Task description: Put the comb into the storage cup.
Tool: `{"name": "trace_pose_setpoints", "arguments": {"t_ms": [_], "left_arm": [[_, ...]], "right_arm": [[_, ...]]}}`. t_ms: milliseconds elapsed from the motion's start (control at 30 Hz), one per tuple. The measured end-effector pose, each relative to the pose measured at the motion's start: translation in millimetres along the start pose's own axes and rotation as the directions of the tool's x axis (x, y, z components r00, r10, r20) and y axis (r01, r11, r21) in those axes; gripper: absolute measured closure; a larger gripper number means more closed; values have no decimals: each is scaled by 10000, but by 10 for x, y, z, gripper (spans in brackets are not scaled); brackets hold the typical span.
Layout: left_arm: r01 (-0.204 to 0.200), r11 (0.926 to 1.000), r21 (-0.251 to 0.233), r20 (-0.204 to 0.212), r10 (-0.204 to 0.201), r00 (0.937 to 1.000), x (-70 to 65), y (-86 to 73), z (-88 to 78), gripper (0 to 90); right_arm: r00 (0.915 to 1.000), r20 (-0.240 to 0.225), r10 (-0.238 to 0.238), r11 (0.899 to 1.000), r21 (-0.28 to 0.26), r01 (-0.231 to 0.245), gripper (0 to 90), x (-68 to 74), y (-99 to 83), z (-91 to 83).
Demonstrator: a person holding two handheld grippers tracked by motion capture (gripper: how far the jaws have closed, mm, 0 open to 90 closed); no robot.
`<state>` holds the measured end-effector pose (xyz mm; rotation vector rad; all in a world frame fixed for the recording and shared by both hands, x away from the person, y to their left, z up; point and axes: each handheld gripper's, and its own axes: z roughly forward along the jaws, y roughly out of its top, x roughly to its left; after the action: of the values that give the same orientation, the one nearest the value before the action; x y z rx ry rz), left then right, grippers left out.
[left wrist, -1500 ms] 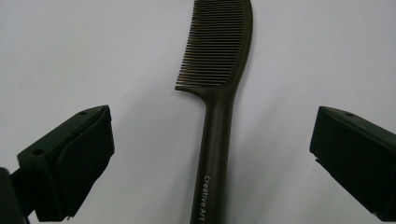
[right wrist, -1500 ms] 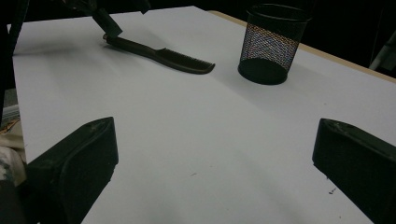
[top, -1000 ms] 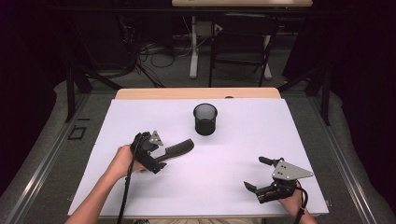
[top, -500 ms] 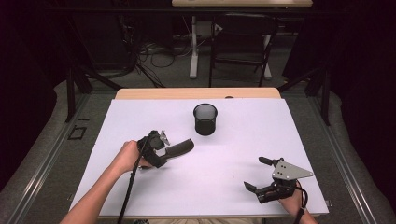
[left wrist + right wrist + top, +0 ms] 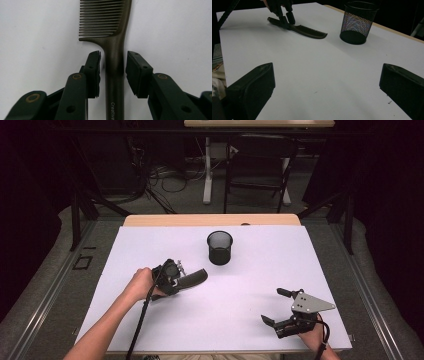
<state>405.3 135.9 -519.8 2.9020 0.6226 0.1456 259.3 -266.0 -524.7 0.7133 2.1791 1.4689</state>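
A dark comb point(image 5: 113, 50) lies flat on the white sheet, teeth pointing away from me, with its handle running between my left gripper's point(image 5: 113, 67) jaws. The jaws have just been closing around the handle; a thin gap still shows on each side, so the pads are not pressing. In the high view the left gripper point(image 5: 175, 281) sits over the comb point(image 5: 195, 279) at left of centre. From the right gripper view, the comb point(image 5: 309, 32) lies far off under the left gripper point(image 5: 286, 18). My right gripper point(image 5: 274, 306) rests open near the front right, nothing between its jaws point(image 5: 327, 82).
A black mesh cup point(image 5: 220, 248) stands upright behind the comb, a little right of it, and also appears in the right gripper view point(image 5: 359, 22). The white sheet point(image 5: 240, 320) covers the table; a wooden edge point(image 5: 210, 220) runs along the back.
My left hand has slid a little to the right along the comb, and its jaws have narrowed around the handle. The right gripper has stayed put.
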Motion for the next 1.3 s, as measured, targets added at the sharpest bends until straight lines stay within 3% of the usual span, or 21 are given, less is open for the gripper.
{"name": "trace_pose_setpoints", "arguments": {"t_ms": [233, 700, 1033, 1300], "left_arm": [[-97, 9994, 324, 201, 91, 9998, 17, 29, 50, 670], [-106, 9995, 304, 336, 96, 9994, 25, 27, 41, 722], [440, 9971, -623, 195, -428, 9989, 23, -65, -85, 724], [824, 9853, -1496, 330, -783, 9964, 23, -147, -161, 723]], "right_arm": [[10000, 22, 15, 10000, 58, -15, 0, 0, 0, 1], [10000, 24, -7, 10000, 80, 7, 0, -4, -3, 7], [10000, 51, 11, 10000, 93, -11, 0, -2, -2, 5], [10000, 74, 20, 9999, 114, -21, 0, -4, -2, 7]]}}
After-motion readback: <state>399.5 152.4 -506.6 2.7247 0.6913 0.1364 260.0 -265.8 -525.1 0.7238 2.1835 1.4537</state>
